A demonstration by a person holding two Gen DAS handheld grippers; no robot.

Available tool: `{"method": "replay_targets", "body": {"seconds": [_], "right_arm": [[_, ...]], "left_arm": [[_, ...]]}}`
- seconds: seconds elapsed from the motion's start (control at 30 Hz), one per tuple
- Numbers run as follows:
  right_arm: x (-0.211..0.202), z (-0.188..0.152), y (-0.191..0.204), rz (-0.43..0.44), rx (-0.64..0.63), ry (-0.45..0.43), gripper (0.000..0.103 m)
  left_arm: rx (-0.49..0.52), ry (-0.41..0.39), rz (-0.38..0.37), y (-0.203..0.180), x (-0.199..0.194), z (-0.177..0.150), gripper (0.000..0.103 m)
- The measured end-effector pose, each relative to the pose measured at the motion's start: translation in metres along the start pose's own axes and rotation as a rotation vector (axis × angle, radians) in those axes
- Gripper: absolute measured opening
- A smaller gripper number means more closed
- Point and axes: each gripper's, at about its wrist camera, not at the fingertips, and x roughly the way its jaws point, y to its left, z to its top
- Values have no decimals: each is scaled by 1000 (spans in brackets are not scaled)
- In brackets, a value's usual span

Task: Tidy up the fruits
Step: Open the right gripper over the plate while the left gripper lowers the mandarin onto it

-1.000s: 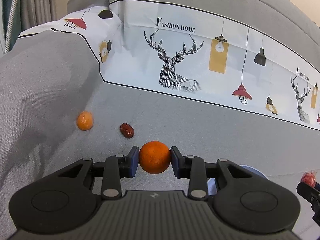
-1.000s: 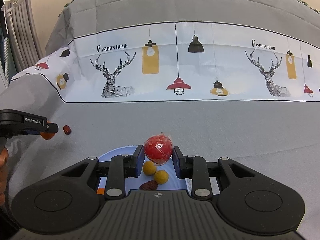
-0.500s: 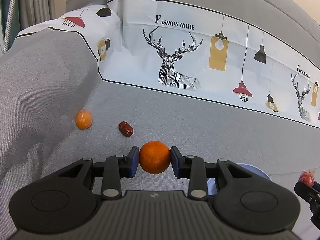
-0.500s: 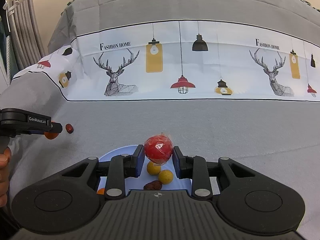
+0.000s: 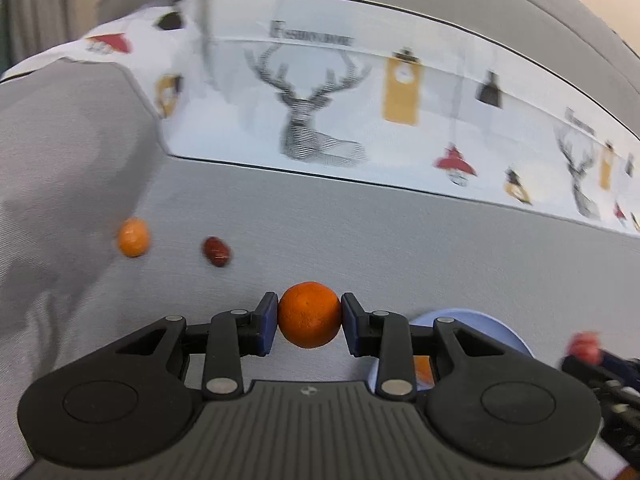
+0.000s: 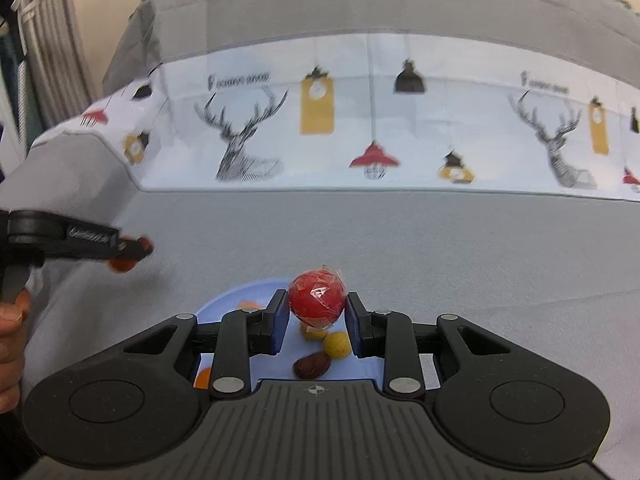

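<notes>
A small orange point(image 5: 309, 315) is pinched between the left gripper point(image 5: 309, 320) fingers at lower centre, lifted for carrying to the blue plate point(image 5: 500, 328) at lower right. A wrapped red fruit point(image 6: 317, 295) is pinched by the right gripper point(image 6: 317, 318) above that plate, ready for dropping among fruits gathered there.

Bedsheet print point(image 5: 312, 42): a line of capitals above the deer, too smeared by blur to read.
Same print, second spot point(image 6: 239, 79): starts with a big "F", the rest is blurred.
Third spot point(image 6: 545, 87): "F" again, the rest unreadable.
Left gripper point(image 6: 132, 254) side arm: white lettering shows, too blurred to make out.
</notes>
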Motion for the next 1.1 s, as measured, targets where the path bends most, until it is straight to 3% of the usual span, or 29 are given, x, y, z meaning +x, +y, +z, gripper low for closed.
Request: {"method": "replay_targets", "body": {"seconds": [0.17,0.57,0.87,0.97,1.03,1.1], "right_arm": [[17,-11,12,21,-74,140,32],[29,-24,17,5,-92,263,32],[30,-24,16,-1,-91,267,32],[30,-22,16,0,-89,256,33],[28,-21,15,-9,-82,244,37],[27,-20,14,-15,-71,235,51]], "left_arm": [[122,0,-93,-25,-3,-5,38],[217,34,-232,-49,-3,-15,37],[226,39,-272,-52,-3,-17,38],[222,50,-315,-53,-3,-18,39],[221,50,-336,-55,-4,-18,51],[221,39,-334,-54,-5,-18,56]]}}
